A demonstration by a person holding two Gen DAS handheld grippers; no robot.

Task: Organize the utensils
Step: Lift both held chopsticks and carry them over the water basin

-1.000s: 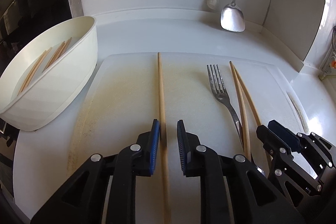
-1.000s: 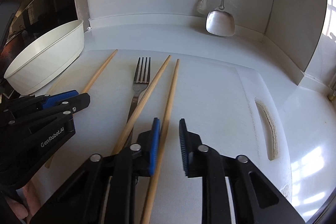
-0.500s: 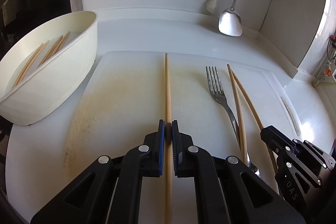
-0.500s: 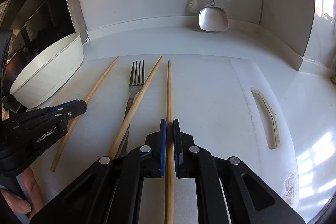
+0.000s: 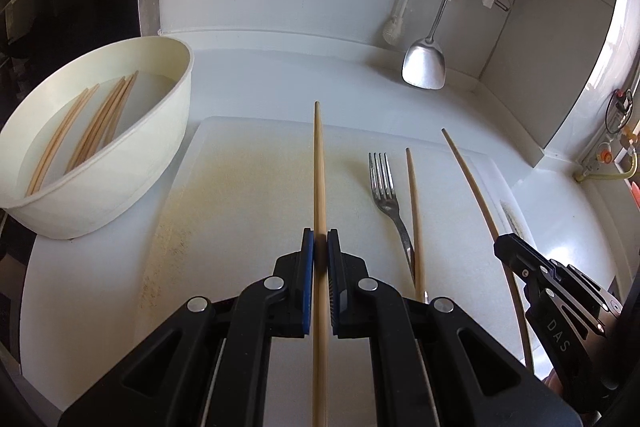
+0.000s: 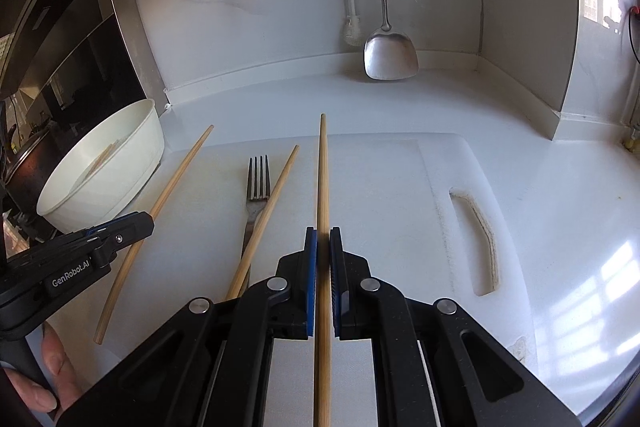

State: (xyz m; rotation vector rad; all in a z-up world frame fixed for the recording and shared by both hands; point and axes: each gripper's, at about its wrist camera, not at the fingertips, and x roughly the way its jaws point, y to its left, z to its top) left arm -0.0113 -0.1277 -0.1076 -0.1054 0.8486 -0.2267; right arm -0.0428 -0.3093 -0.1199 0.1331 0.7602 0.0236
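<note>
Several chopsticks already lie in the bowl (image 5: 100,131); the left tongs (image 5: 320,247) and right tongs (image 6: 323,245) each clamp one chopstick above the cutting board (image 6: 380,187), leaving a fork (image 5: 386,195) and a third chopstick (image 5: 414,211) there

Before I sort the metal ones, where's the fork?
The fork lies on the cutting board, right of centre in the left wrist view, tines toward the wall, beside a loose chopstick.

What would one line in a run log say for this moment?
left gripper: shut on chopstick | right gripper: shut on second chopstick | fork, third chopstick: on board
</note>
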